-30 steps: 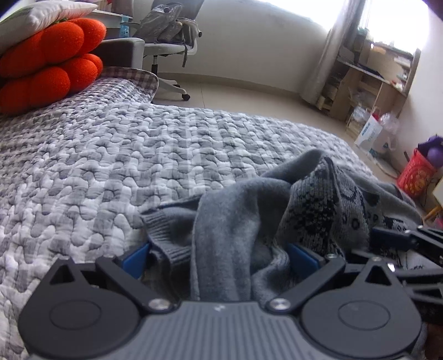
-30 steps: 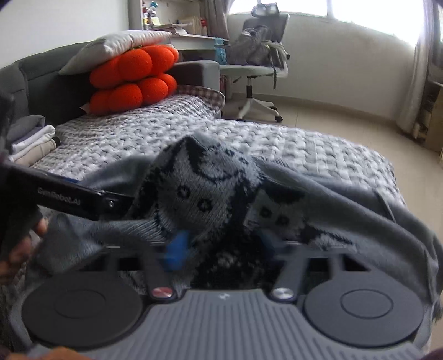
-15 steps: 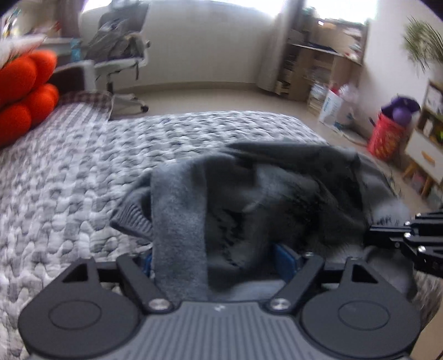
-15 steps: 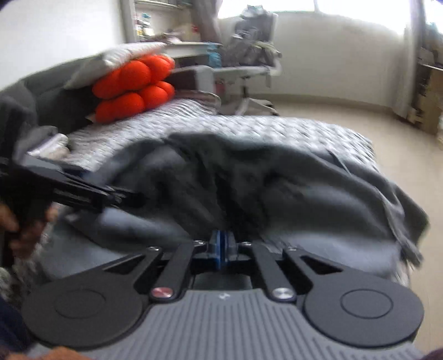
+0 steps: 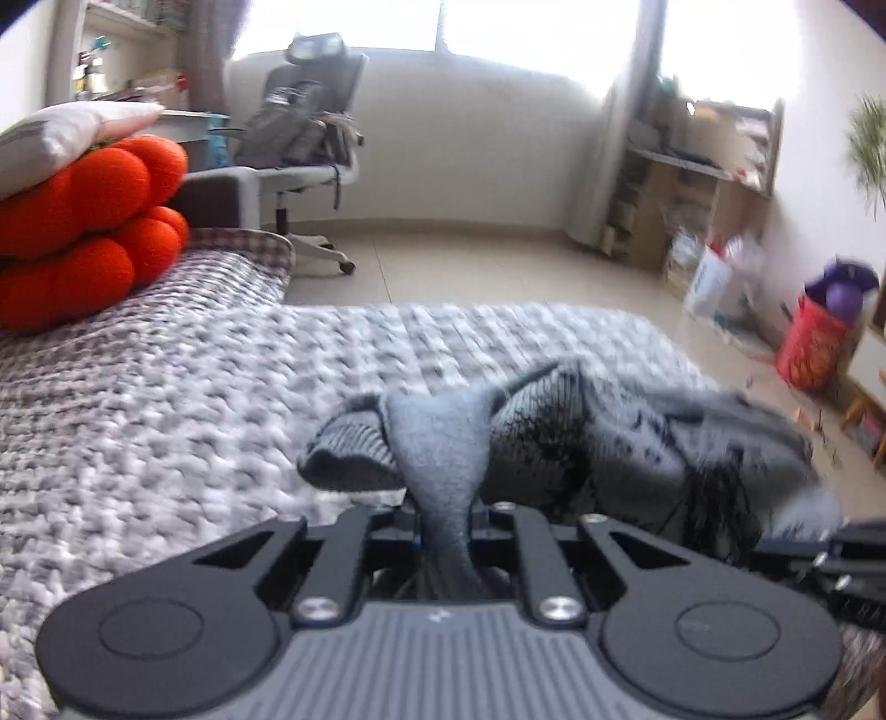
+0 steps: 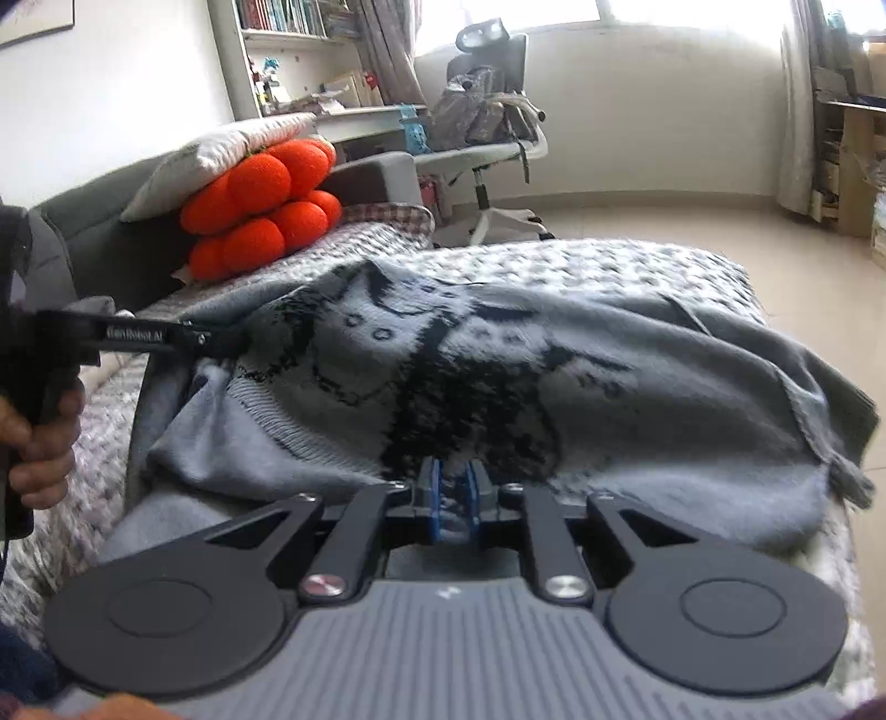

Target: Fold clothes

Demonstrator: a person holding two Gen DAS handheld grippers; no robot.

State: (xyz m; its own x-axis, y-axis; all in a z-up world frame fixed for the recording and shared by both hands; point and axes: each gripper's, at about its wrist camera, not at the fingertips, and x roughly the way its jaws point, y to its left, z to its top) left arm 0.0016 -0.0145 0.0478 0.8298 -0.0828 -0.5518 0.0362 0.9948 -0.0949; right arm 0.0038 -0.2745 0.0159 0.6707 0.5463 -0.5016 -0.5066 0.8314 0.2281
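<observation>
Left tongs (image 5: 443,526) pinching grey sweater (image 6: 498,354) fold; right tongs (image 6: 451,498) pinching sweater hem, over bed (image 5: 166,399).

Grey patterned sweater (image 6: 498,376) lies bunched and spread over the quilted bed.

One line of print shows: white lettering along the black side bar of the left gripper (image 6: 221,338), seen from the right wrist view, blurred, reading roughly "GenRobot.AI". Book spines on the bookshelf (image 6: 288,22) are too small to read. Nothing else carries legible text.
</observation>
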